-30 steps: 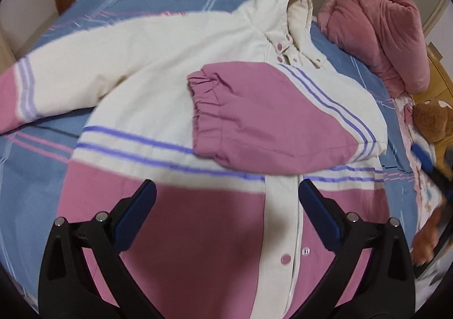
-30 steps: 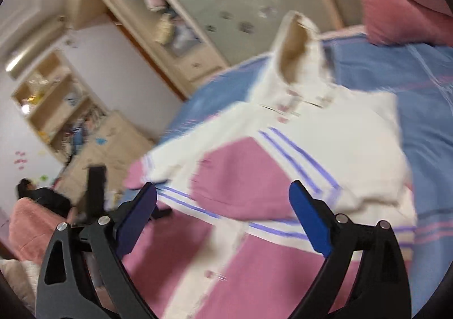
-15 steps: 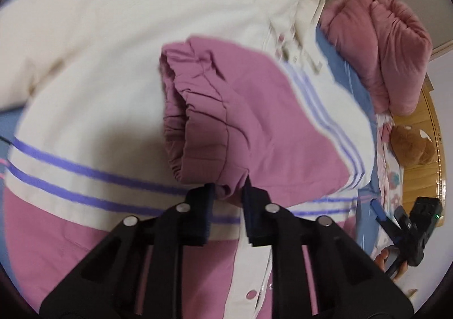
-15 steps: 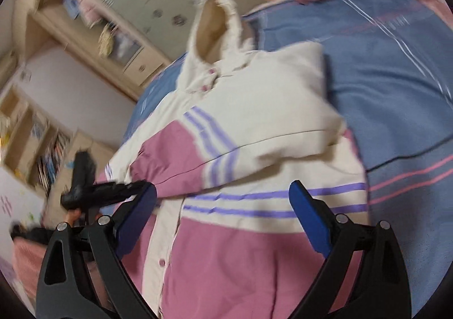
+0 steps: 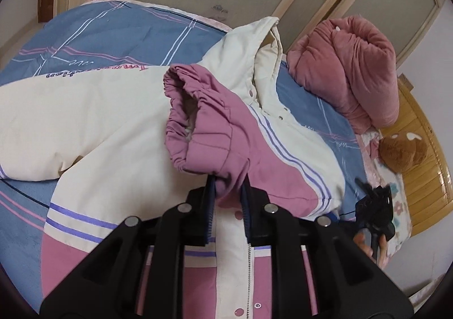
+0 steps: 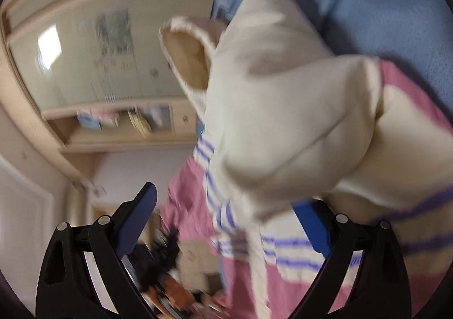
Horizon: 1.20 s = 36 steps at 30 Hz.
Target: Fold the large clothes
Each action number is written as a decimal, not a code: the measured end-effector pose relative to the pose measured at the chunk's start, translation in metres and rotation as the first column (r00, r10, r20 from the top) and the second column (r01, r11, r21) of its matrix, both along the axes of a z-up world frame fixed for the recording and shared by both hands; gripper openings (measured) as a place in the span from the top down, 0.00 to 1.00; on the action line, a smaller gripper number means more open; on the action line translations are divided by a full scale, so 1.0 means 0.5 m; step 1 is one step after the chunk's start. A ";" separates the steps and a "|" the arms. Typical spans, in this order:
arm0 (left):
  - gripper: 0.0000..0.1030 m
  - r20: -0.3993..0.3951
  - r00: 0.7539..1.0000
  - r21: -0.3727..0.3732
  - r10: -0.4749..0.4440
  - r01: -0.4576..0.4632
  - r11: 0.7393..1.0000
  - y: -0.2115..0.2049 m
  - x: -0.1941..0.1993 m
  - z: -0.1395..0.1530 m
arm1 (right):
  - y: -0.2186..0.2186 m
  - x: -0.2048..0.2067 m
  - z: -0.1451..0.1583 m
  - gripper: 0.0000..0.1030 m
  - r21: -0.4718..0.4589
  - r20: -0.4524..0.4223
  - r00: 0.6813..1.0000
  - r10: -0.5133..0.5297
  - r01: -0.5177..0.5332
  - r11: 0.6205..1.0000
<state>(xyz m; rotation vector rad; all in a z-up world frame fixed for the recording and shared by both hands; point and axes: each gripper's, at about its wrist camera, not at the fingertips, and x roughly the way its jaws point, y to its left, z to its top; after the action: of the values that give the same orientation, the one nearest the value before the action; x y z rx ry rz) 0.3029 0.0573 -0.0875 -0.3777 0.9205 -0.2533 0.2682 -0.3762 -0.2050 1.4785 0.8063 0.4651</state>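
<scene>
The hooded jacket [image 5: 119, 121] is lying face up on the bed [image 5: 107, 30], filling the middle of the left wrist view, its front closed with snap buttons. The fold is at an early stage: one sleeve [image 5: 243, 154] is crossing the chest from the right of the frame, while the other sleeve [image 5: 36, 121] is stretching out flat toward the left edge, not yet brought in. The body and the hood [image 5: 254, 44] are also waiting to be folded.

The left hand-held gripper [image 5: 226, 191], at lower centre of its view, is pinching a fold of the pink sleeve fabric just behind the cuff [image 5: 184, 121], its blue-padded jaws drawn close around the cloth, and the cuff is standing up off the chest. The right hand-held gripper [image 6: 223, 222] is showing wide-apart jaws at the bottom of its blurred view, with nothing between them; the cream shoulder of the jacket is bulging up just ahead of it.

The jacket looks padded and soft, a smooth woven shell in cream and dusty pink blocks with thin violet stripes. The cuff is gathered by elastic into a puckered ring with a pale lining inside. The hood is peaking into a point at the upper centre. The bed sheet is a matte blue with pink and white lines. A plush, quilted pink bundle [image 5: 348, 64] is sitting at the upper right, near a brown stuffed toy [image 5: 402, 152].
</scene>
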 end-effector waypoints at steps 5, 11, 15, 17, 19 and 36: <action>0.80 -0.020 0.998 -0.084 -0.065 0.063 0.994 -0.026 0.017 -0.017 | -0.111 -0.079 0.055 0.34 -0.072 0.145 0.956 -0.256 0.268 0.961; 0.79 -0.050 0.999 0.095 -0.017 0.021 0.995 -0.080 0.060 -0.072 | -0.089 -0.075 0.043 0.33 -0.296 0.057 0.985 -0.163 0.173 0.939; 0.75 -0.163 0.986 0.138 0.029 -0.006 0.990 -0.058 0.091 -0.151 | -0.063 -0.062 0.032 0.33 -0.388 -0.015 0.998 -0.058 0.048 0.921; 0.70 -0.205 0.978 0.144 0.039 -0.009 0.989 -0.047 0.096 -0.183 | -0.053 -0.058 0.036 0.33 -0.431 -0.046 0.999 -0.015 -0.006 0.902; 0.69 -0.225 0.973 0.111 0.047 -0.022 0.994 -0.030 0.102 -0.206 | -0.047 -0.058 0.046 0.32 -0.489 -0.045 0.999 -0.004 -0.019 0.872; 0.56 -0.148 0.988 0.238 0.047 -0.010 0.971 -0.068 0.112 -0.203 | 0.122 0.054 0.114 0.33 -0.874 -0.082 0.982 0.172 -0.154 0.460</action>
<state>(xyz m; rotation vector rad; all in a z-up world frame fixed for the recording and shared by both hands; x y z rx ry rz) 0.3589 0.0236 -0.1891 -0.1909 1.0829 -0.0867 0.2952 -0.3151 -0.1482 0.3999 0.9697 0.1276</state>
